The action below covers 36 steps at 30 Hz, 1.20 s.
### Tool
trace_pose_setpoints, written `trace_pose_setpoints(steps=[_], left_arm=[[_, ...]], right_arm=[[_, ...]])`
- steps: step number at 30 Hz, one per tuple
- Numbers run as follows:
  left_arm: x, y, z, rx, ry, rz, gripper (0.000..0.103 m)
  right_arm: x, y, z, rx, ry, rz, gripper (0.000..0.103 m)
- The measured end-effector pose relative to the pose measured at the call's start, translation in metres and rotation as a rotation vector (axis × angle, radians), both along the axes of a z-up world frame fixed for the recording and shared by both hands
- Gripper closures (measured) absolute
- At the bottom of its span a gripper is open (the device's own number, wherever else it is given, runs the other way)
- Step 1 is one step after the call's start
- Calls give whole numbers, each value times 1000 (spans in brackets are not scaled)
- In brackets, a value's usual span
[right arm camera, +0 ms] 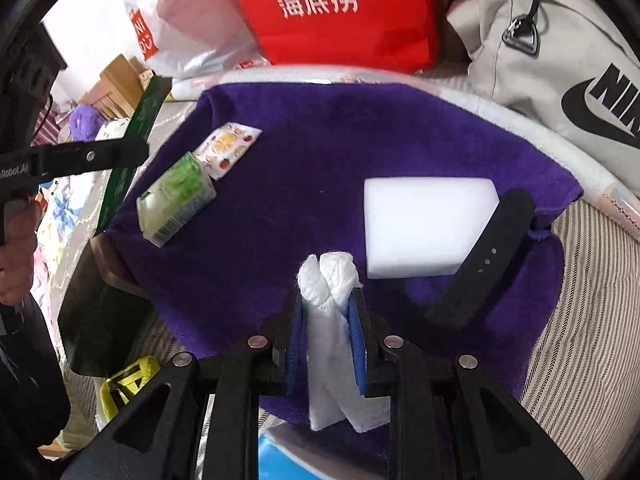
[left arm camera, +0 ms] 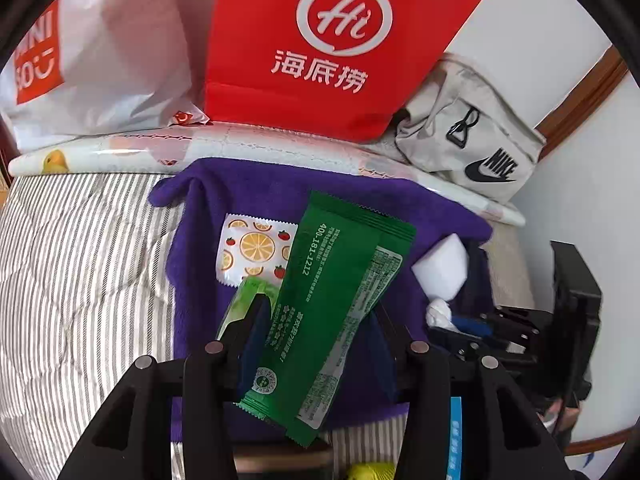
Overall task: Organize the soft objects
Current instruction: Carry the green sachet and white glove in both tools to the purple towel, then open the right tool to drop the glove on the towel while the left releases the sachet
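Two claws work over a purple towel spread on a striped quilt, and each has something in its grip. The left claw is clamped on a long dark green sachet, which stands slanted between its fingers and juts out well past the tips, hanging above the towel. The right claw pinches a crumpled white tissue between its blue pads; the wad bulges just beyond the fingertips while its tail trails back between the fingers. Lying on the towel, a white sponge block sits just ahead and to the right of the right claw, with a black strap laid diagonally against its right side. Further to the left on the towel rest a small pale green tissue pack and, touching its far corner, a flat packet printed with orange slices and strawberries; both lie well apart from the right claw but close beneath the left one. Beyond the towel's far edge stand a red paper bag with a "Hi" logo, a white Miniso plastic bag on its left and a grey Nike pouch on its right.
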State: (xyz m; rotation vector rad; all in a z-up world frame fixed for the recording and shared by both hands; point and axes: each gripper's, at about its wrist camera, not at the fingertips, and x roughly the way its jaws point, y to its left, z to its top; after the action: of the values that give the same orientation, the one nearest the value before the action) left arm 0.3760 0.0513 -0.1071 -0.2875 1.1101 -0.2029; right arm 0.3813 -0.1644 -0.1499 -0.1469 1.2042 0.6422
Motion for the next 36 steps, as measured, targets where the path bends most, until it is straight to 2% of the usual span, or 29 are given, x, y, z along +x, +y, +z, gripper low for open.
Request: trace_pose_setpoints(steps=[10, 12, 14, 16, 19, 23, 29, 36], left_arm=[[24, -27, -23, 7, 63, -41, 58], [28, -31, -28, 17, 74, -42, 58], [30, -33, -33, 45, 77, -40, 58], [32, -34, -37, 63, 80, -36, 58], [33, -33, -39, 56, 78, -34, 58], [34, -38, -39, 84, 72, -52, 57], [26, -33, -32, 75, 61, -44, 51], [-5, -26, -8, 110, -1, -43, 51]], right_arm=[[2, 2, -5, 2, 2, 29, 78], [3, 0, -3, 19, -7, 30, 70], [2, -4, 1, 39, -22, 25, 51], [2, -8, 3, 56, -28, 18, 46], [2, -13, 6, 85, -27, 7, 46], [-5, -21, 17, 95, -61, -9, 46], [-20, -30, 35, 103, -103, -42, 46], [-49, -46, 55, 140, -150, -97, 46]])
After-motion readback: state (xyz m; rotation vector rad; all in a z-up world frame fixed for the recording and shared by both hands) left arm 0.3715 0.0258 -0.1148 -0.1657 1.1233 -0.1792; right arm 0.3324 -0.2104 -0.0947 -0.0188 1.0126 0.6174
